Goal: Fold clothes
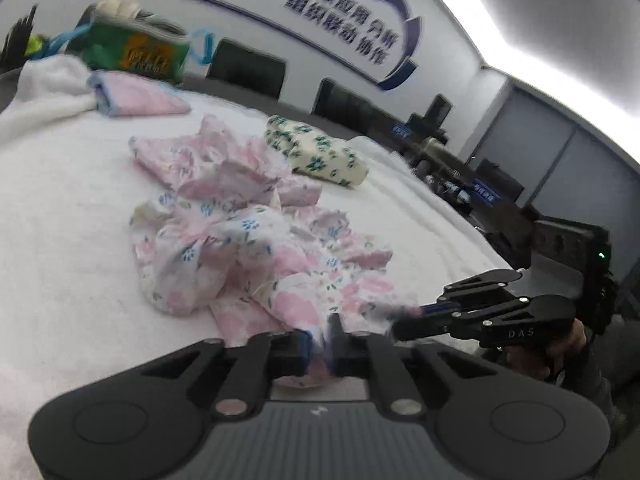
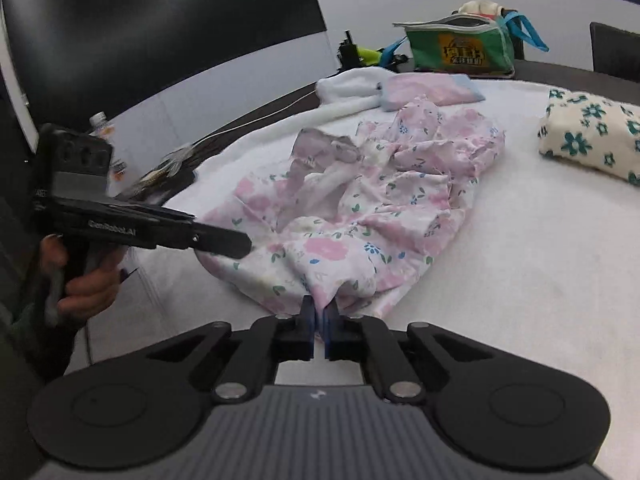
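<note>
Currently the crumpled pink floral garment point(image 2: 360, 216) is lying mid-sheet on the white bed sheet point(image 2: 540, 280), and its near hem is pinched at two spots: the left gripper point(image 1: 319, 346) is closed down on a fold of hem, the right gripper point(image 2: 319, 322) is nearly shut on the edge beside it. Likely both grips are set on the near edge so the garment can be lifted and spread flat before folding. A folded green-flowered bundle point(image 2: 592, 140) and a folded pink piece point(image 2: 432, 90) are parked beyond the garment, presumably done. Cloth between the right pads is barely visible; sleeves and collar cannot be made out; the left view is motion-blurred.
</note>
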A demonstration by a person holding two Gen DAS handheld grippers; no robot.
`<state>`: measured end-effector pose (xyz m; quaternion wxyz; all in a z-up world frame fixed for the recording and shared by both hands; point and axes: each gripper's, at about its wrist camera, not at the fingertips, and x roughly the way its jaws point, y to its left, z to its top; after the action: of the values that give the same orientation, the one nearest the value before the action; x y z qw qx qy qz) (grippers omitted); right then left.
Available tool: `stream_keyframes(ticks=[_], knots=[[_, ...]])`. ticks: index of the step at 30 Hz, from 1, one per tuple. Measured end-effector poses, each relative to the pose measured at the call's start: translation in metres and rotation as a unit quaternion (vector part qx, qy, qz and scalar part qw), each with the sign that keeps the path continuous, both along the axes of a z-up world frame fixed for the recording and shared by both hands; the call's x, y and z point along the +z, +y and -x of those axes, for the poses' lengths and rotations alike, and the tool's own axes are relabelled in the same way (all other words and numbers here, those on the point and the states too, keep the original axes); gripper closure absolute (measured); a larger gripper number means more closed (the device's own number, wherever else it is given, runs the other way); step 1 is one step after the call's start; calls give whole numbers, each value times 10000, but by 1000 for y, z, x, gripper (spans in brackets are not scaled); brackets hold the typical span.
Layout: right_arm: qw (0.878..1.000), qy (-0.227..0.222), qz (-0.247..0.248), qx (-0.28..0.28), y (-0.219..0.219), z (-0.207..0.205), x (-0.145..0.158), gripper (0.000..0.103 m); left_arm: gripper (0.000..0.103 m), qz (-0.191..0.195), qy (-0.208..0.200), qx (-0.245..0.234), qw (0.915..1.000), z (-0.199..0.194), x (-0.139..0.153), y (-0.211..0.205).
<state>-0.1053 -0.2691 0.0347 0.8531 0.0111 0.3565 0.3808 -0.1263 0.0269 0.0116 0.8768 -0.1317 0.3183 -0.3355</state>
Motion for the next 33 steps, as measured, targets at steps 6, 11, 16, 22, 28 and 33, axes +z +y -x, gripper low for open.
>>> stream_keyframes(ticks=[6,11,16,22,28,33], knots=[[9951,-465,-425,-764,-22,4,22,44,19,545,-76,1095,9925,-22,17,23],[9913,-230,-586,-1159,-3,-54,11,42,97,95,207,1381,9902,-60,14,-2],[9952,79,-478,-856,21,-70,-11,95,96,623,-650,990,9910,-37,24,-8],[9902,-297,-904,-1024,6,-48,3,95,96,1708,366,701,9821,-76,-7,-2],[9909,-387,7,-1286,14,-48,-8,59,79,1605,1256,1257,9709,-92,-46,23],[9888,-942,-215,-1136,18,-44,16,59,64,1351,1103,1499,9732,-91,-43,24]])
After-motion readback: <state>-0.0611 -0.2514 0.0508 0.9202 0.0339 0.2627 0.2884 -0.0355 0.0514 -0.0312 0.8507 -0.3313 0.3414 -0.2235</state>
